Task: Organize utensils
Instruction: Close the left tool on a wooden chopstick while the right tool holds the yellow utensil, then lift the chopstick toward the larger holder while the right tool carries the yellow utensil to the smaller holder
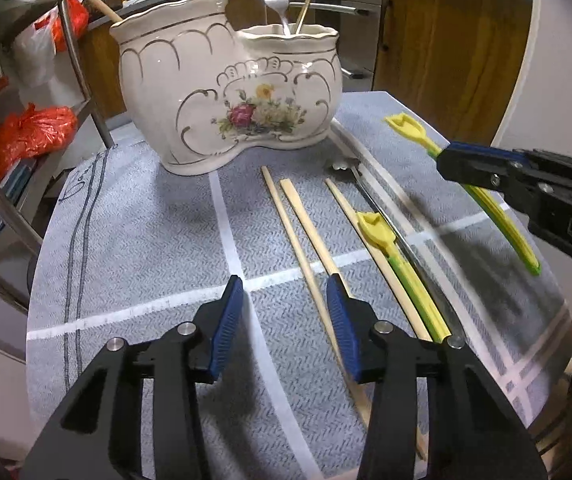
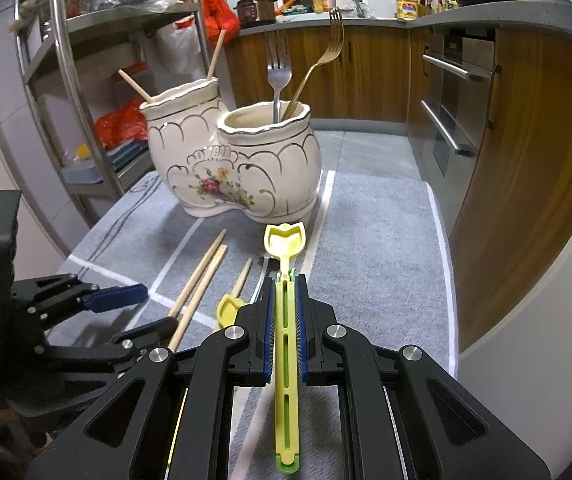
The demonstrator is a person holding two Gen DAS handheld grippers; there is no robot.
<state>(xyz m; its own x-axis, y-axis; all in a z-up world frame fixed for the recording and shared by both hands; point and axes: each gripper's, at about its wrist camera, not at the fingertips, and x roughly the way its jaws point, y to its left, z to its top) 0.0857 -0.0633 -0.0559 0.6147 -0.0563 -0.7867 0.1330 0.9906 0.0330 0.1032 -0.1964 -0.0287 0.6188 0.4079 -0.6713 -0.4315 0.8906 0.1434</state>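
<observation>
My right gripper [image 2: 286,280] is shut on the handle of a yellow-green tulip-shaped spoon [image 2: 286,240], held above the cloth; in the left wrist view this gripper [image 1: 445,158] and spoon [image 1: 485,204] hang at the right. My left gripper [image 1: 286,320] is open low over the cloth, and two wooden chopsticks [image 1: 297,240] run under its right finger [image 1: 341,328]. Its left pad touches nothing. A second yellow-green spoon [image 1: 377,236], a third chopstick [image 1: 349,208] and a metal utensil [image 1: 341,166] lie to their right. The white flowered ceramic holder [image 1: 226,92] stands behind with two forks [image 2: 278,76] and two chopsticks in it.
A grey striped cloth [image 1: 146,240] covers the round table. A metal shelf rack [image 2: 70,60] with red bags stands at the left, close behind the holder. Wooden kitchen cabinets and an oven [image 2: 457,100] are beyond the table at the right.
</observation>
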